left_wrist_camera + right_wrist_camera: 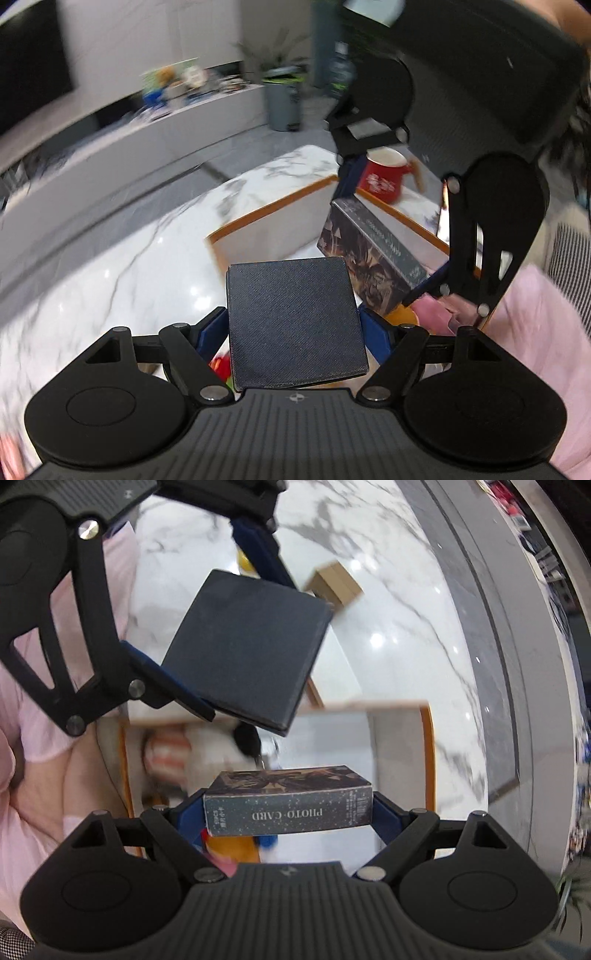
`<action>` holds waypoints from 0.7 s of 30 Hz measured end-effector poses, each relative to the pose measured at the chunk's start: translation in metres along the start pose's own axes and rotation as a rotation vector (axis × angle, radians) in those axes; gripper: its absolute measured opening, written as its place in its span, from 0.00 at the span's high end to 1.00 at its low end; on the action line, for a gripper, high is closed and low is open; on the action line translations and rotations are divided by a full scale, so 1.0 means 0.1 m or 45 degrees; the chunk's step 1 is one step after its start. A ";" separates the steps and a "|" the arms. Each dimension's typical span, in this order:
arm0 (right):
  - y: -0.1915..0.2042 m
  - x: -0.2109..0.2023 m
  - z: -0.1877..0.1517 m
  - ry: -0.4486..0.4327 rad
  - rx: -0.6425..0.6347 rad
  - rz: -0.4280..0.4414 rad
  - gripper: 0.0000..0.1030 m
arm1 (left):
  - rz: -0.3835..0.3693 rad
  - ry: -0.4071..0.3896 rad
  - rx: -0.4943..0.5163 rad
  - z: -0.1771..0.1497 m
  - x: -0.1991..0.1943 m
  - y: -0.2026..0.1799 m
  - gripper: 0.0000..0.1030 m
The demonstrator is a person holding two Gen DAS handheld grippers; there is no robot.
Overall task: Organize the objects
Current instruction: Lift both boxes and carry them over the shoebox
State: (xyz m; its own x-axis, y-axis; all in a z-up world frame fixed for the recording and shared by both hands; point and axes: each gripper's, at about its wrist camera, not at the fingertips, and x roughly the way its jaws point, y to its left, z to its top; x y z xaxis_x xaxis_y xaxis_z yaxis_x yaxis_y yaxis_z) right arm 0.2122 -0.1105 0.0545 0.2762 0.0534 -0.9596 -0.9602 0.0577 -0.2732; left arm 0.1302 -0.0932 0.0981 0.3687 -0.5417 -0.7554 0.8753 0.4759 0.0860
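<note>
My left gripper [293,325] is shut on a flat dark blue square box [293,319] and holds it in the air above the marble table. The same box [245,650] and the left gripper [199,627] show in the right wrist view, upper left. My right gripper [288,806] is shut on a dark photo card box [288,801] printed "PHOTO CARD", held over a white tray with an orange rim [428,753]. In the left wrist view the card box [373,254] hangs between the right gripper's fingers over the tray [273,210].
A red mug [382,177] stands at the tray's far side. Blurred items, one striped orange and white [166,757], lie in the tray. A small brown cardboard box [334,583] sits on the marble table [388,627]. A grey bin [282,107] stands on the floor beyond.
</note>
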 end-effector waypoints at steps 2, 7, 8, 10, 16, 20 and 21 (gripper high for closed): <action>0.01 0.05 -0.18 0.011 0.039 -0.013 0.13 | -0.008 0.037 0.135 0.13 0.19 -0.13 0.14; -0.03 0.14 -0.50 -0.003 0.113 -0.031 0.13 | -0.043 0.158 0.345 0.28 0.76 -0.31 0.14; -0.06 0.17 -0.54 -0.008 0.123 -0.028 0.13 | -0.046 0.185 0.388 0.30 0.87 -0.33 0.14; -0.09 0.28 -0.59 -0.016 0.136 -0.021 0.13 | -0.042 0.238 0.495 0.28 1.04 -0.35 0.14; -0.24 0.54 -0.64 -0.071 0.181 -0.012 0.13 | -0.116 0.361 0.716 0.22 1.49 -0.28 0.14; -0.33 0.76 -0.66 -0.105 0.201 -0.017 0.13 | -0.164 0.431 0.790 0.20 1.67 -0.20 0.14; -0.36 0.81 -0.66 -0.117 0.215 -0.014 0.13 | -0.184 0.449 0.812 0.19 1.72 -0.18 0.14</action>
State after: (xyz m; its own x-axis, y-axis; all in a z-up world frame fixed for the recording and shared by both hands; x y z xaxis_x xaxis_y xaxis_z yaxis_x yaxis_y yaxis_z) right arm 0.2665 -0.1740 -0.0176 0.2969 0.1419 -0.9443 -0.9387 0.2246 -0.2614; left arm 0.1835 -0.2084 -0.0209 0.2075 -0.2626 -0.9423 0.9588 -0.1364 0.2491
